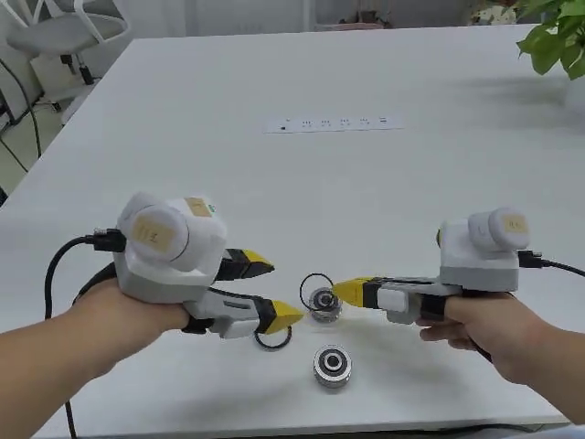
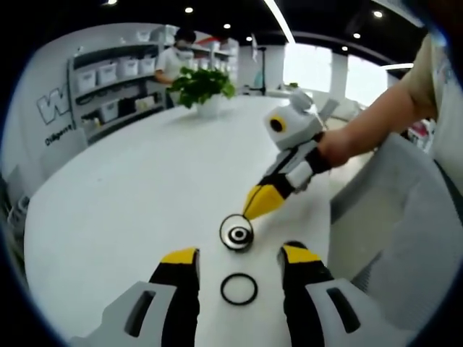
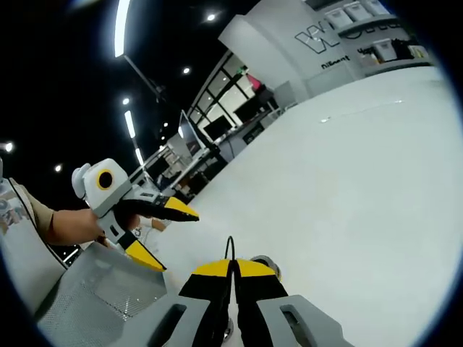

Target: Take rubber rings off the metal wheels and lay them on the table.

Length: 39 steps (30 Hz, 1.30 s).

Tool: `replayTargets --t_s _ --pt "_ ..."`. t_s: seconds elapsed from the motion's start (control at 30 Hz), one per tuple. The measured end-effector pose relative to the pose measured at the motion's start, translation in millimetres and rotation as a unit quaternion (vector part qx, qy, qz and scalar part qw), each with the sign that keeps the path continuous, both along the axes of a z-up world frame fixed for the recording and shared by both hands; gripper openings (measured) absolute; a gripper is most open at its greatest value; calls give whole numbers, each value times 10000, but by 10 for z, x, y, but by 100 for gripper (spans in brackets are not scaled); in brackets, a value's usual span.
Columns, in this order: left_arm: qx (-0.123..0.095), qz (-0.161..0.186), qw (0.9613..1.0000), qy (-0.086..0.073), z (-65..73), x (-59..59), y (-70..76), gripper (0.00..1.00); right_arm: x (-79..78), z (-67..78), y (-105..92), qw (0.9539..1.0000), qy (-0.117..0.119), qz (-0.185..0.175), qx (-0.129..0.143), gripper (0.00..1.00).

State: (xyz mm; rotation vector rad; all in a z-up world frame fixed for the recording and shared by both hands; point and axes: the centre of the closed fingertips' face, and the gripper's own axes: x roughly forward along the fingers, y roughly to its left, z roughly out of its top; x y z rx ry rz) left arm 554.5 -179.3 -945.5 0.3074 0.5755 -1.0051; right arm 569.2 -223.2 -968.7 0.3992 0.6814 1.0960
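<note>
On the table (image 1: 274,183), right gripper (image 1: 340,292) pinches a rubber ring (image 3: 231,247) at 1 wheel (image 1: 324,303); left gripper (image 1: 285,290) spread.

Left claw (image 2: 240,256) gapes around a loose rubber ring (image 2: 239,289) on the bench (image 2: 130,195); right claw (image 2: 255,208) pinches a second ring (image 2: 230,217) at the metal wheel (image 2: 236,236)

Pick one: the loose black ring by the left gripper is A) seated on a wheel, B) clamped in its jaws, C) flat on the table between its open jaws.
C: the ring lies on the table between the left gripper's spread jaws, touching neither.
</note>
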Motion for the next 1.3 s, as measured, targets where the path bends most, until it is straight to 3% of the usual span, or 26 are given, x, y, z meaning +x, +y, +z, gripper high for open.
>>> replayTargets --t_s 0.5,1.03,1.3 --pt "-76 207 9997 -43 111 -123 262 56 -38 127 203 9996 -66 279 23 0" --pt "9 457 9989 -86 97 -203 581 60 -122 41 443 9978 99 652 -103 0" --pt "22 594 9982 -72 81 -245 701 60 -170 -62 492 9969 356 686 -111 0"
